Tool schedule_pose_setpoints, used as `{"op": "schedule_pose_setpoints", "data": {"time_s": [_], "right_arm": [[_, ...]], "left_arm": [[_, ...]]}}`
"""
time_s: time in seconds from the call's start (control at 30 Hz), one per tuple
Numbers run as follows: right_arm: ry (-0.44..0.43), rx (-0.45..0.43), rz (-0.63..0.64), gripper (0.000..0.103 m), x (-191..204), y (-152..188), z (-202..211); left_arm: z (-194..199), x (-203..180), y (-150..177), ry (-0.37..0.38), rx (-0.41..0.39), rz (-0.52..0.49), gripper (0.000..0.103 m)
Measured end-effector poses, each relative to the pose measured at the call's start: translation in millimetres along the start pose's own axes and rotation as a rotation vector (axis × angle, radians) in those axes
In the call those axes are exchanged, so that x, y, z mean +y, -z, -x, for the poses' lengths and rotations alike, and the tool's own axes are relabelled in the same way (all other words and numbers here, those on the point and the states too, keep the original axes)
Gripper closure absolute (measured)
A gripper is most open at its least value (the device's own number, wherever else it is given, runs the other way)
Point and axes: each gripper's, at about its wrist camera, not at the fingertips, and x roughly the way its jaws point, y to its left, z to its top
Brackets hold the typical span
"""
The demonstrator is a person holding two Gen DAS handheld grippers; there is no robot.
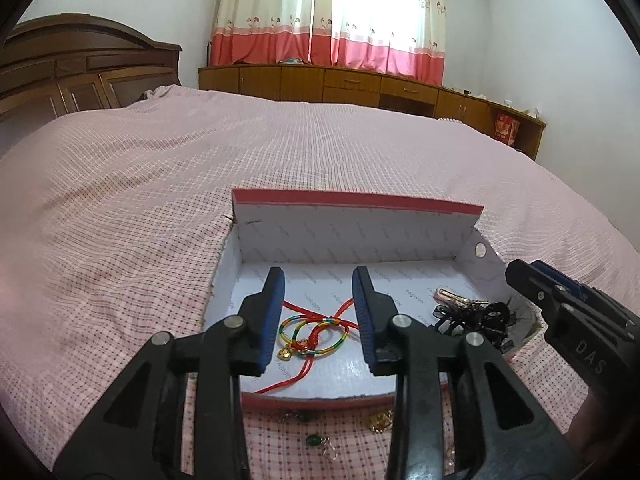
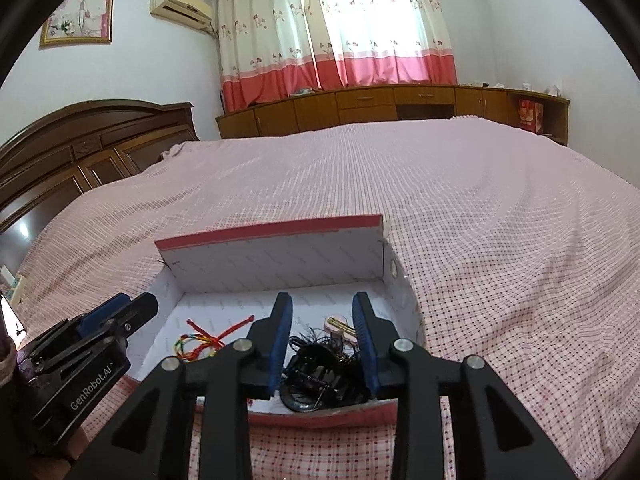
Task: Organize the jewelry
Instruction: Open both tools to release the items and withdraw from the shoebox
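My left gripper hangs over the open box with its jaws parted and nothing between the pads; the rainbow cord bracelets with their red string and small gold charm lie on the box floor directly beneath and between my fingers. My right gripper is likewise parted and empty, poised above the tangle of black hair ties and clips, with a gold hairpin just beyond its tips. I judge both loads sit where they do because each claw has let go: cords on the left side, dark pieces on the right. Below the left claw, outside the near wall, a green bead piece and a gold trinket lie on the checked bedspread, so sorting looks unfinished.
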Motion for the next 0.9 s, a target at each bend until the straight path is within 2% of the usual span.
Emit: {"op": "schedule_pose_setpoints", "data": {"time_s": [0.5,0.9], "right_arm": [[-0.012,-0.027,-0.003,0.069,6,5,58],[-0.007,-0.003,-0.024,0.069,-3,31,99]], "left_arm": [[61,6,1,-0.018,-0.045,-0.012,0.076],[96,12,23,-0.007,-0.009,-0.006,0.076]]}}
